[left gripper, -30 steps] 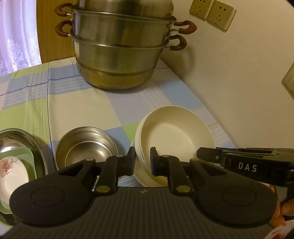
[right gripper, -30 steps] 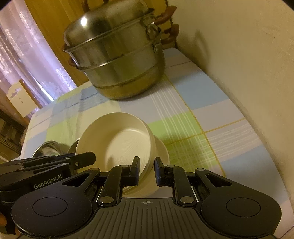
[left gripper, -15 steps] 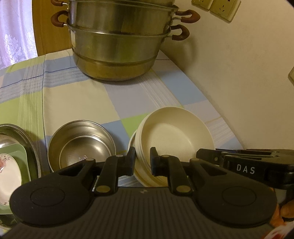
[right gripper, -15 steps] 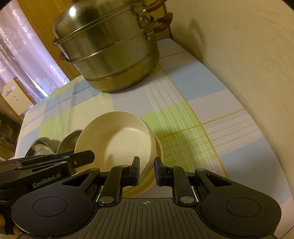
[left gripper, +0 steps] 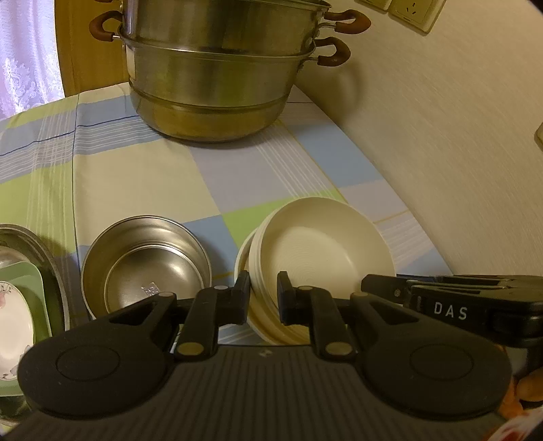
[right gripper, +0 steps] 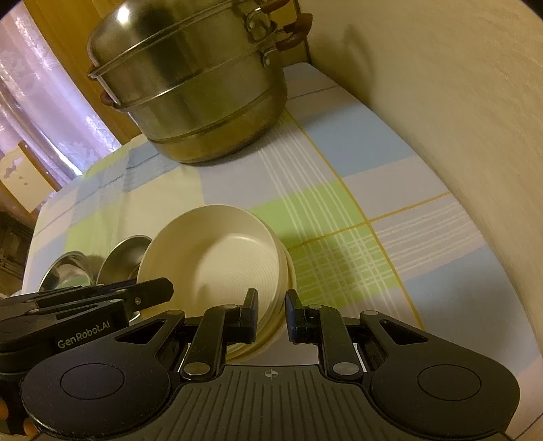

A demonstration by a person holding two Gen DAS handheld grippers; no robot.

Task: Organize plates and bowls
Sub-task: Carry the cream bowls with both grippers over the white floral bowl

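A stack of cream bowls [left gripper: 319, 251] is held tilted above the checked tablecloth. My left gripper [left gripper: 264, 298] is shut on the stack's left rim. My right gripper [right gripper: 270, 315] is shut on its right rim; the stack also shows in the right wrist view [right gripper: 217, 257]. A steel bowl [left gripper: 146, 268] sits on the cloth just left of the stack. At the far left a steel oval tray [left gripper: 51, 268] holds a green dish and a flowered white plate [left gripper: 13, 325].
A large two-tier steel steamer pot [left gripper: 217, 74] stands at the back of the table. The wall [left gripper: 441, 135] runs close along the right side. Wall sockets [left gripper: 407, 10] are above the pot. The checked tablecloth [left gripper: 135, 176] lies between pot and bowls.
Both grippers, still holding the cream bowl stack, have moved back and up from the pot. The view has tilted; the steel bowl and tray now sit lower left.
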